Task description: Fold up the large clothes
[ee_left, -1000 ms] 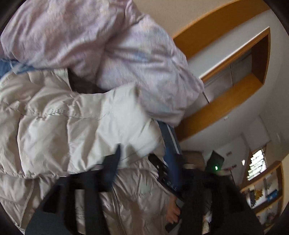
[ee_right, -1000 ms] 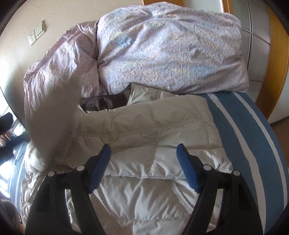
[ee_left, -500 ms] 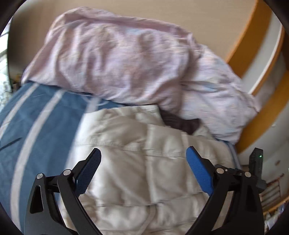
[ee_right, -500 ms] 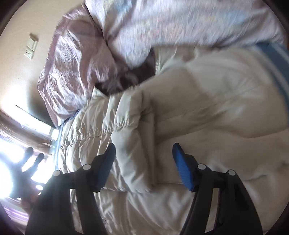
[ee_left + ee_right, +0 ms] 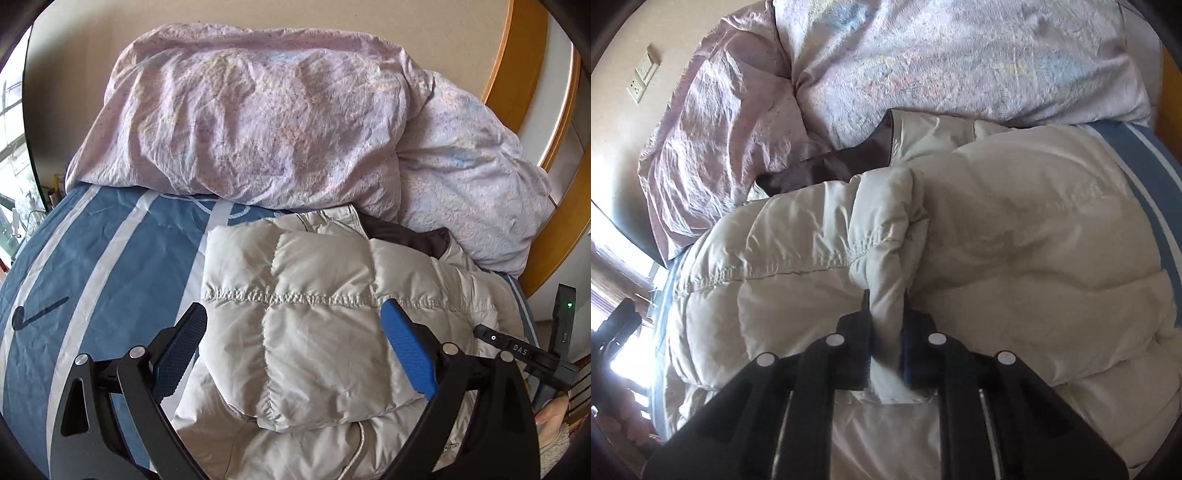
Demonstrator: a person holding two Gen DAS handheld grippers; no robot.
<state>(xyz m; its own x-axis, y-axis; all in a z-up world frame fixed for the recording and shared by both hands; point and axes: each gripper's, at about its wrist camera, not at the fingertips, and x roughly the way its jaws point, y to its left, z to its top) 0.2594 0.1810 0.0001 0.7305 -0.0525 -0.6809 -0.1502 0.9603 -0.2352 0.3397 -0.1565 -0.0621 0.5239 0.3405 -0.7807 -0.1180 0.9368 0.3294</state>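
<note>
A cream quilted puffer jacket (image 5: 314,325) with a dark brown lining lies on the bed, its sleeve folded across the body. My left gripper (image 5: 293,350) is open and empty, its blue pads spread either side of the folded sleeve, just above it. In the right wrist view the same jacket (image 5: 1015,240) fills the frame. My right gripper (image 5: 886,332) is shut on a bunched fold at the end of the jacket's sleeve (image 5: 886,236).
A crumpled lilac duvet (image 5: 258,118) and pillow (image 5: 469,177) are piled at the head of the bed against the wall. The blue sheet with white stripes (image 5: 92,266) lies bare to the left. A wooden frame (image 5: 517,74) stands at the right.
My left gripper let go of the jacket, opened and drew back above the folded sleeve. My right gripper swung over, came down and shut on the sleeve's end.
</note>
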